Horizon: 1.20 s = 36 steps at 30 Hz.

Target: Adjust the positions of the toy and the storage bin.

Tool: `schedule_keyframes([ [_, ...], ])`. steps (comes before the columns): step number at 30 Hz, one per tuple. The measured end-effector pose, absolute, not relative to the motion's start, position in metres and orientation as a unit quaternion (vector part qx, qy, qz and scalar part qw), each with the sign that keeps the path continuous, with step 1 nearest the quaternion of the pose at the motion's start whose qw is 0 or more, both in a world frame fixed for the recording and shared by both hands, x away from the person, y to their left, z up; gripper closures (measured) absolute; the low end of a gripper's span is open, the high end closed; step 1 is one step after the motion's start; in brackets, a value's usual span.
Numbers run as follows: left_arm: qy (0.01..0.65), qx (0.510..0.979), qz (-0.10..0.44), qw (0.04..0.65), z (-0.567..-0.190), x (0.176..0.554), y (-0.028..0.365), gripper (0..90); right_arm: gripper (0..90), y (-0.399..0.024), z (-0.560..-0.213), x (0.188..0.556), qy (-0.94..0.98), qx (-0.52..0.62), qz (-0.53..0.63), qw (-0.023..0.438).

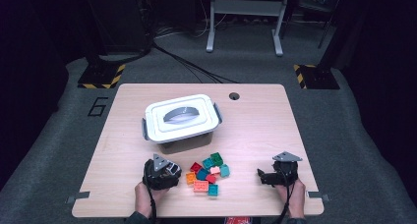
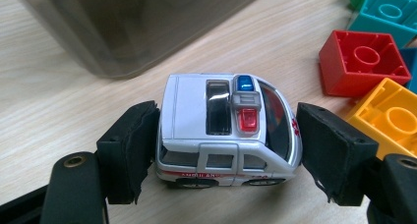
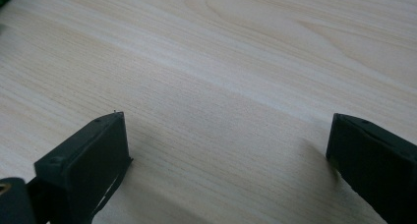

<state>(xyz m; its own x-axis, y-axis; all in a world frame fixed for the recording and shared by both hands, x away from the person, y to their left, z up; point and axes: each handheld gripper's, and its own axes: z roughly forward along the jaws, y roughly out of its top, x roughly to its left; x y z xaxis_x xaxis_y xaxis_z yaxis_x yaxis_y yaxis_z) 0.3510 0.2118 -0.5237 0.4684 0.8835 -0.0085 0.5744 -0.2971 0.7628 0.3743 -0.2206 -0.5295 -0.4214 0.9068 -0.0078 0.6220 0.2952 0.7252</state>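
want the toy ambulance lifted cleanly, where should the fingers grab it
Grip the toy ambulance end to end, nose and tail, coming from above as the left gripper does now. Its short, boxy body fits between the fingers, and this keeps clear of the wheels and roof light.

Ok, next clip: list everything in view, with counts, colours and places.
toy ambulance: one, white with red and blue roof lights, on the table between the left tongs' pads, which sit against its two ends
box: one, white lid closed, grey handle, middle of the table
bricks: about ten, in a loose pile of red, orange, teal, green and pink, right of the ambulance
table: one, light wood
frame: one, grey, on the floor behind
left tongs: black, closed on the ambulance
right tongs: black, open over bare wood
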Motion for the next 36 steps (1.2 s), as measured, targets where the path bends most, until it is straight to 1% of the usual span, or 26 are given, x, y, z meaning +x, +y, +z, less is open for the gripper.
schedule_keyframes([
  [6, 0.477, 0.768, 0.219, 0.366, -0.518, 0.348, 0.224, 25.9, 1.6, -0.221, -0.530, 0.374, 0.775, 0.493, 0.331, 0.216],
  [13, 0.495, 0.752, 0.229, 0.370, -0.512, 0.345, 0.248, 25.8, 1.6, -0.221, -0.530, 0.374, 0.776, 0.493, 0.331, 0.215],
  [24, 0.539, 0.716, 0.250, 0.367, -0.508, 0.342, 0.297, 25.8, 1.7, -0.222, -0.529, 0.374, 0.779, 0.490, 0.328, 0.212],
  [31, 0.572, 0.690, 0.260, 0.359, -0.510, 0.347, 0.335, 25.8, 1.7, -0.221, -0.530, 0.375, 0.778, 0.491, 0.330, 0.212],
  [36, 0.588, 0.682, 0.259, 0.349, -0.512, 0.351, 0.352, 25.8, 1.7, -0.222, -0.530, 0.375, 0.778, 0.490, 0.330, 0.212],
])
